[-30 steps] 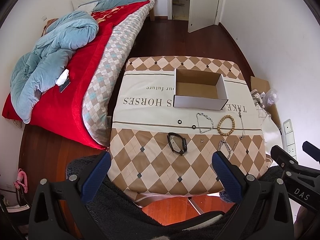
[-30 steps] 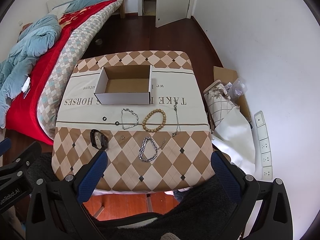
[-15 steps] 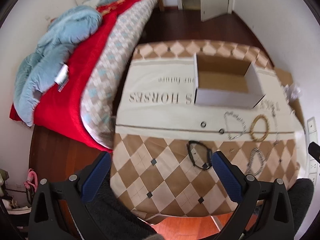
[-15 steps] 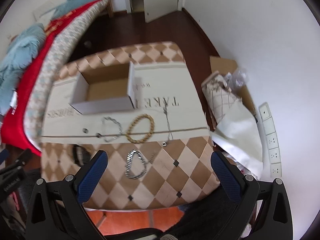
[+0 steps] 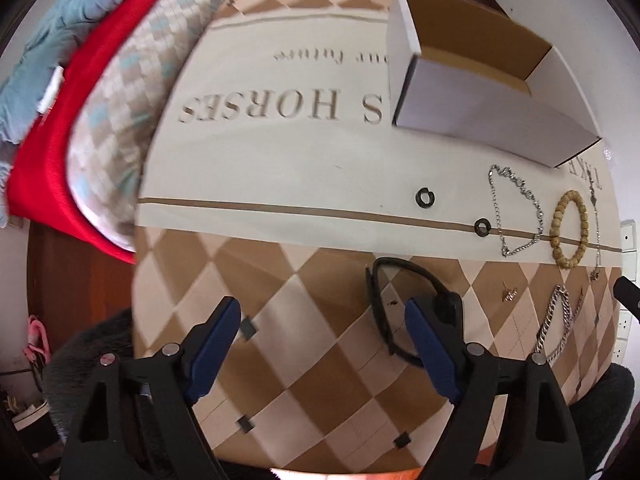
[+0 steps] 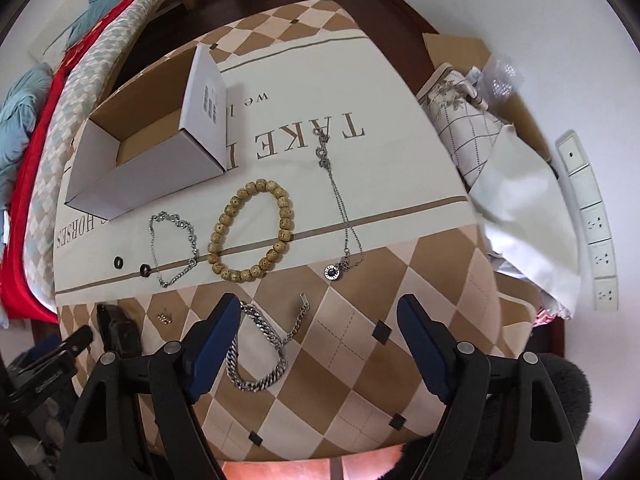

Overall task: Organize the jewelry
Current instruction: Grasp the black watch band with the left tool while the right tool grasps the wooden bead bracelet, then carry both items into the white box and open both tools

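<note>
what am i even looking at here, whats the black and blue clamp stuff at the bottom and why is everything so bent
Those clamps are two handheld grippers; a person holds one in each hand, no robot arm. Each carries a fisheye camera looking along its fingers, which bends the picture.

One picture is from the left gripper, the other from the right gripper. Both are open and hold nothing.

Below them is a table with a checked cloth. On it lie an open cardboard box with nothing visible inside, a wooden bead bracelet, a thin silver chain bracelet, a pendant necklace, a chunky silver chain bracelet, two small black rings and, a tiny gold earring, and a black wristband.

The left gripper is over the wristband; the right is over the chunky chain.
</note>
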`<state>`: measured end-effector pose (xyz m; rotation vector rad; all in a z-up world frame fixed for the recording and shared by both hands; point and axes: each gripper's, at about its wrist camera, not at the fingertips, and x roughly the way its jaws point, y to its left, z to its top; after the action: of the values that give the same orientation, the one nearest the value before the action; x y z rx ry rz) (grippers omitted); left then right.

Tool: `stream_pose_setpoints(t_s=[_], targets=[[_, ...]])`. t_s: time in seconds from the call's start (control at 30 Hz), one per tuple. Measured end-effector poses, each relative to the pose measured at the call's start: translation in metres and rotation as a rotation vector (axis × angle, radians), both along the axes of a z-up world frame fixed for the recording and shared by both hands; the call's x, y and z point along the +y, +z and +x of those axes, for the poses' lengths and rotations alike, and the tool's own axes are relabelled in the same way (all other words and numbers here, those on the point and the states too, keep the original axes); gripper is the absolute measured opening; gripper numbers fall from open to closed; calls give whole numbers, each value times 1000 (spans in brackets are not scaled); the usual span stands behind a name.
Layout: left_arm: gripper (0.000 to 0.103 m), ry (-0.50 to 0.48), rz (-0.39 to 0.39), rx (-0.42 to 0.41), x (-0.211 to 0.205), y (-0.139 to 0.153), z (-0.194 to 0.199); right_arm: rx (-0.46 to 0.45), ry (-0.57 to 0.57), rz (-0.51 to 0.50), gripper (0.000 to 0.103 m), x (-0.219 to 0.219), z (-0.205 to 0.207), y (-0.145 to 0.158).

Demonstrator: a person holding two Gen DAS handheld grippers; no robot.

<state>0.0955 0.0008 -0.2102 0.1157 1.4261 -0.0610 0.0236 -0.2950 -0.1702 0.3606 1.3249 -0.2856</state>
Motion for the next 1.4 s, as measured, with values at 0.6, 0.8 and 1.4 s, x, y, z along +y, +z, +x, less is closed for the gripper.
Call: stream_pose_setpoints(t_s=[0.6,0.8,1.4], targets=[[4,-75,62,-148,-16,17,-7,-3,17,9,47,-9,56,-37],[4,-85,96,-197,-21,23,-5,-1,107,-127,18,16,68,-44],[4,-86,-20,-280,-35,78,-9,-218,154,-39,9,40,51,57]])
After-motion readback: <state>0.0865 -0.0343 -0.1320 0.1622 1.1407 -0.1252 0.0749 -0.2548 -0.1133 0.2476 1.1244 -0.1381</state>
